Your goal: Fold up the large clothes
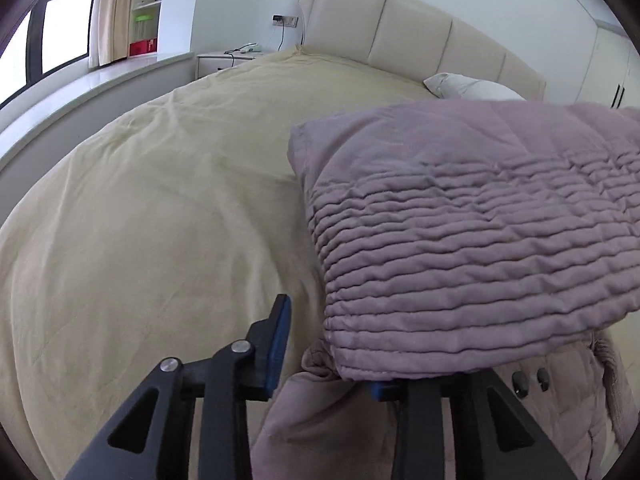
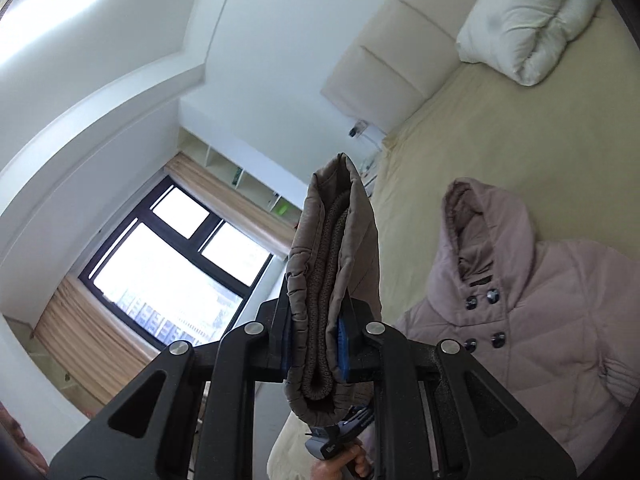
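Observation:
A mauve quilted hooded coat (image 2: 560,320) lies on the bed, hood toward the headboard, dark buttons showing. My right gripper (image 2: 316,344) is shut on the coat's sleeve cuff (image 2: 332,280), with its knitted inner cuff, and holds it up in the air. In the left wrist view the lifted sleeve (image 1: 472,240) hangs across the right half, covering the right finger of my left gripper (image 1: 328,360). The left finger (image 1: 278,344) stands apart from the fabric, and the jaws are wide open. The coat body (image 1: 560,408) lies below.
The bed has a cream cover (image 1: 160,220), a padded headboard (image 1: 400,24) and a white pillow (image 2: 528,20). A nightstand (image 1: 224,60), window sill and shelves stand at the far left. A window (image 2: 172,272) is beyond the bed.

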`<state>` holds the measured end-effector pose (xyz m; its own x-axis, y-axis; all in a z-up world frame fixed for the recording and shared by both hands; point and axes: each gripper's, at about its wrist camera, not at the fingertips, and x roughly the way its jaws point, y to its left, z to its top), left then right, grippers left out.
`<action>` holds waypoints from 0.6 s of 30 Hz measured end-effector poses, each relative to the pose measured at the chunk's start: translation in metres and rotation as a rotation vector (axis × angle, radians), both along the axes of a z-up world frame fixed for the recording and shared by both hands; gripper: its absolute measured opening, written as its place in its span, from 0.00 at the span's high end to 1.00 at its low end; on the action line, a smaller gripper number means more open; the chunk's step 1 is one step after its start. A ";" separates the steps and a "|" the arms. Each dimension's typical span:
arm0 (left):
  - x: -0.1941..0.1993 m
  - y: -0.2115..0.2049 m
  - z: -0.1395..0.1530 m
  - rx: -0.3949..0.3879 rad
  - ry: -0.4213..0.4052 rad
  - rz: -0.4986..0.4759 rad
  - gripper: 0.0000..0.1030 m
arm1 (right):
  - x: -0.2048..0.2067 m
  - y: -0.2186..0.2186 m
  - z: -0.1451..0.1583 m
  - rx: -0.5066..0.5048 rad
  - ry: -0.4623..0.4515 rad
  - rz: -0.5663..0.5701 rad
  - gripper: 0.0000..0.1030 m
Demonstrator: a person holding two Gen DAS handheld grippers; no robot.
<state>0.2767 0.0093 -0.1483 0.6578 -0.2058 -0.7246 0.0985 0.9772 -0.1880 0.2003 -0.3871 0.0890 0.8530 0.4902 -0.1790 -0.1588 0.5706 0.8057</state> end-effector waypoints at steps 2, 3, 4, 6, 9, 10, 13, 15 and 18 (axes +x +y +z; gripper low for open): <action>-0.003 0.003 0.001 0.025 -0.015 0.004 0.78 | 0.000 -0.024 -0.027 -0.009 0.068 -0.062 0.84; -0.003 0.008 0.000 0.012 -0.011 0.012 0.77 | 0.005 -0.034 -0.047 -0.002 0.110 -0.081 0.84; -0.002 0.012 -0.003 -0.002 -0.003 0.021 0.77 | 0.009 -0.043 -0.068 0.000 0.155 -0.104 0.84; 0.001 0.014 -0.014 0.027 0.008 0.028 0.68 | 0.016 -0.061 -0.119 0.024 0.250 -0.148 0.84; 0.007 0.021 -0.024 0.027 0.027 0.043 0.57 | 0.034 -0.081 -0.208 0.047 0.420 -0.220 0.84; 0.007 0.024 -0.023 0.020 0.028 0.044 0.56 | 0.041 -0.085 -0.236 0.057 0.481 -0.228 0.84; -0.001 0.028 -0.016 0.028 0.042 0.049 0.53 | 0.049 -0.089 -0.295 0.031 0.593 -0.233 0.84; -0.018 0.031 -0.006 0.047 0.043 0.053 0.50 | 0.050 -0.089 -0.301 0.027 0.566 -0.224 0.84; -0.049 0.032 0.018 0.080 -0.019 0.037 0.50 | 0.051 -0.083 -0.288 -0.064 0.575 -0.216 0.80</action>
<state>0.2274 0.0410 -0.1298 0.6773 -0.1226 -0.7254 0.0646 0.9921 -0.1074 0.2511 -0.4700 -0.1991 0.6904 0.2900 -0.6628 0.4152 0.5914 0.6913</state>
